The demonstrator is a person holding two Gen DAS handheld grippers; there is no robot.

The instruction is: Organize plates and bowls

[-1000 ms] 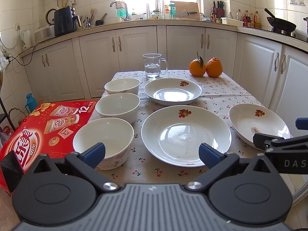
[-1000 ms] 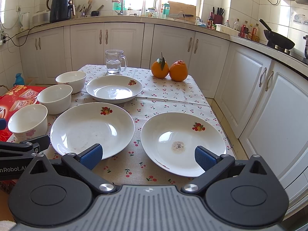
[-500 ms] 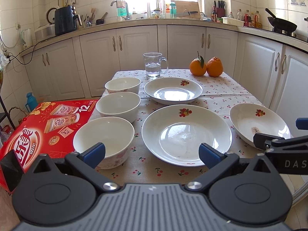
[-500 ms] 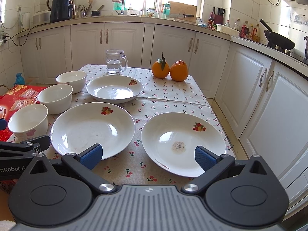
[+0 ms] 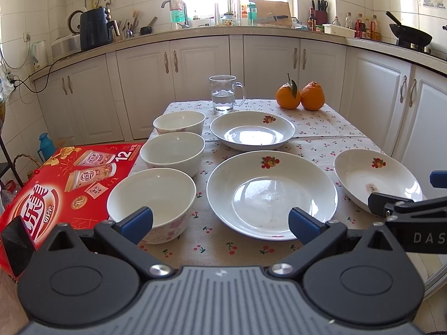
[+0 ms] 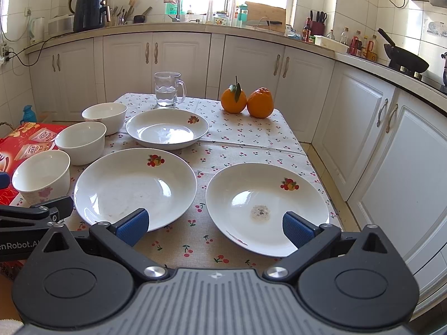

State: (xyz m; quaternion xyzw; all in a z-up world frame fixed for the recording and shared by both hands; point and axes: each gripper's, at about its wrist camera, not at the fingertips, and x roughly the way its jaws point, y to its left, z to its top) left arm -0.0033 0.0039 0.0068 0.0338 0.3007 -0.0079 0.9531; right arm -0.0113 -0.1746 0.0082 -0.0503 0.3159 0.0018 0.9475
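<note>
Plates and bowls sit spread over the cherry-print tablecloth [image 5: 321,128] — three bowls [image 5: 173,153] in a line down its left edge, three plates [image 5: 271,192] to their right, none stacked. I have my left gripper [image 5: 220,223] spread wide and empty above the near edge, and my right gripper [image 6: 213,227] likewise wide — hovering before the stained plate [image 6: 266,206].

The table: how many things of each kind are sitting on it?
Bowls: 3
Plates: 3
Oranges: 2
Glass mug with water: 1
Total: 9
</note>
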